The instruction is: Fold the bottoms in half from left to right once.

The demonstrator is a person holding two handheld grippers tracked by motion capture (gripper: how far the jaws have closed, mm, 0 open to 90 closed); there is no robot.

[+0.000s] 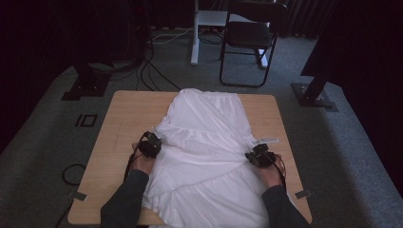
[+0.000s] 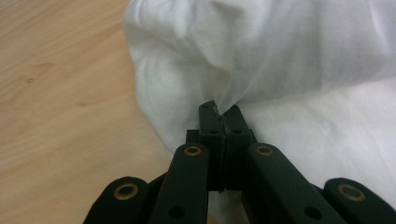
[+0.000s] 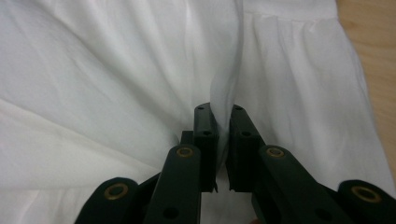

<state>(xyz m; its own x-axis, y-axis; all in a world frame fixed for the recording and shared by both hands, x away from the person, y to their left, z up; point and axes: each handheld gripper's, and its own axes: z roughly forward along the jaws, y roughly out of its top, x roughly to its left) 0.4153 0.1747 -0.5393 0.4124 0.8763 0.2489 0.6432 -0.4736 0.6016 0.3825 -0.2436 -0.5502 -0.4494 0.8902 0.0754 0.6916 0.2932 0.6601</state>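
On the left side of the wooden surface, the left gripper sits at the left edge of a white garment, held by the person's left hand in a dark sleeve. In the left gripper view its jaws are pressed fully together, and a fold of the white cloth is pinched at their tips, so that the fabric rises from there into a soft ridge; bare wood lies just beside the cloth. The garment is spread along the middle of the surface, from the far edge to the near edge, with several creases across it, and its near part hangs a little over the near edge. At the right edge of the garment is the right gripper, held by the right hand. In the right gripper view its jaws are nearly closed, with only a narrow gap, and a thin upright fold of the cloth is clamped between them. Beyond the surface, on the grey carpet, stands a black folding chair.
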